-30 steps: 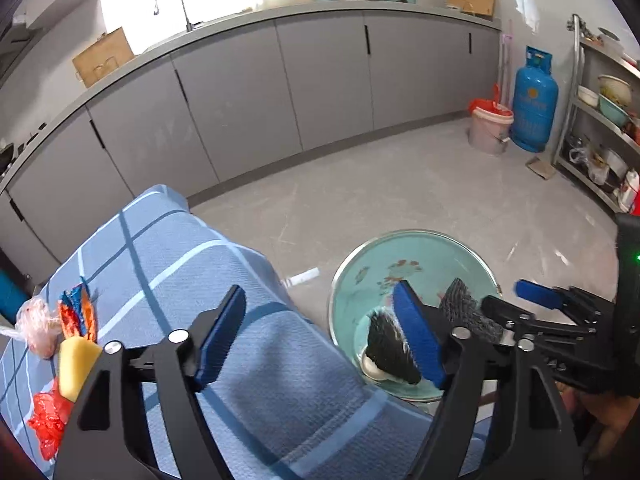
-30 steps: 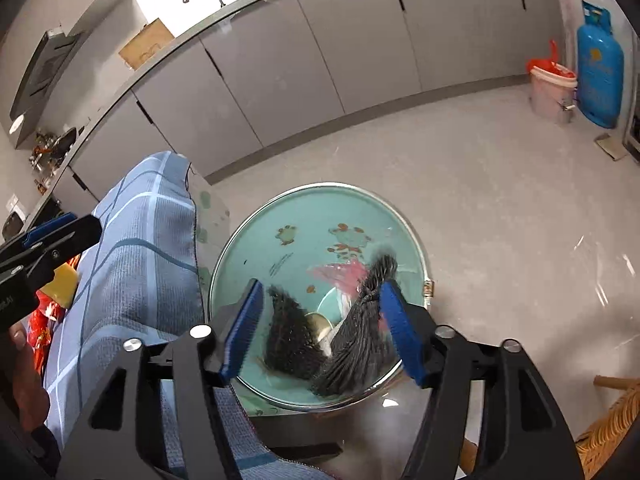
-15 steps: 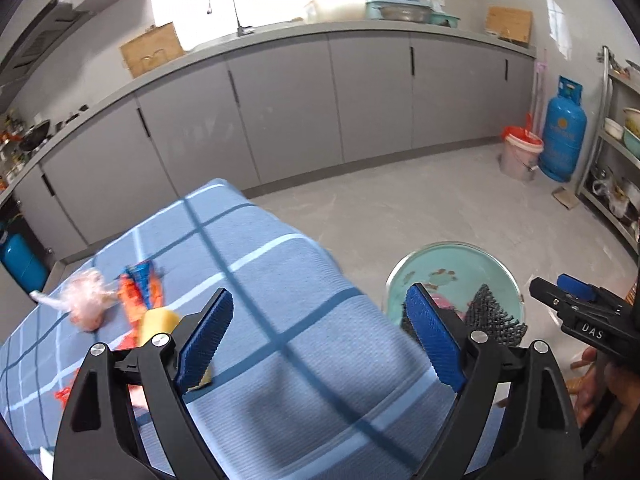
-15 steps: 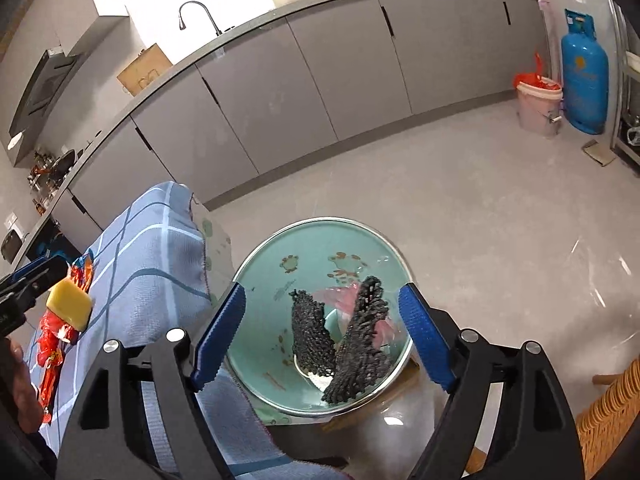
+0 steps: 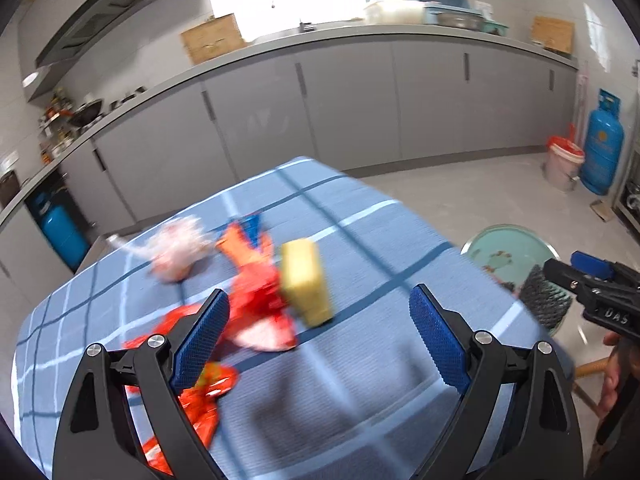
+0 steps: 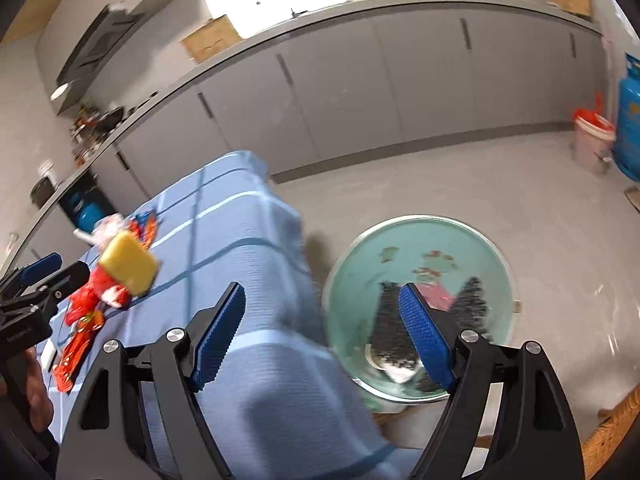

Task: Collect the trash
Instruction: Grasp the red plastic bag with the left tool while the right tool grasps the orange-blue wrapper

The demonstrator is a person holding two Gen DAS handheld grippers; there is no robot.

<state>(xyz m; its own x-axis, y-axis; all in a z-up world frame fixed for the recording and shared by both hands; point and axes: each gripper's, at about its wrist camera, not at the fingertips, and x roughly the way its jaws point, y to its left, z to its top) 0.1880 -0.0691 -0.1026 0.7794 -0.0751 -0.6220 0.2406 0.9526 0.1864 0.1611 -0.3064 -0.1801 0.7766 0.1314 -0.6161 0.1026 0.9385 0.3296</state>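
On the blue checked tablecloth (image 5: 380, 240) lie a yellow sponge (image 5: 306, 280), red wrappers (image 5: 256, 304), an orange and blue wrapper (image 5: 244, 236) and a crumpled pinkish bag (image 5: 178, 254). My left gripper (image 5: 319, 294) hovers over the cloth just short of the sponge. Its jaws are opening, with nothing gripped between them. My right gripper (image 6: 321, 289) stands open and empty above the table's edge. Beside the table, the green basin (image 6: 360, 272) holds black mesh pieces (image 6: 390, 328) and a pink scrap (image 6: 434, 296).
Grey cabinets curve along the back wall. A blue gas cylinder (image 5: 602, 152) and a red-lidded bucket (image 5: 564, 160) stand at the right. Another blue cylinder (image 5: 60, 228) stands behind the table at the left. A wicker seat (image 6: 616, 440) is at the lower right.
Both grippers have risen and swung left, away from the basin and over the table. The black mesh between the right jaws a second ago now lies in the basin. Both jaws widened.
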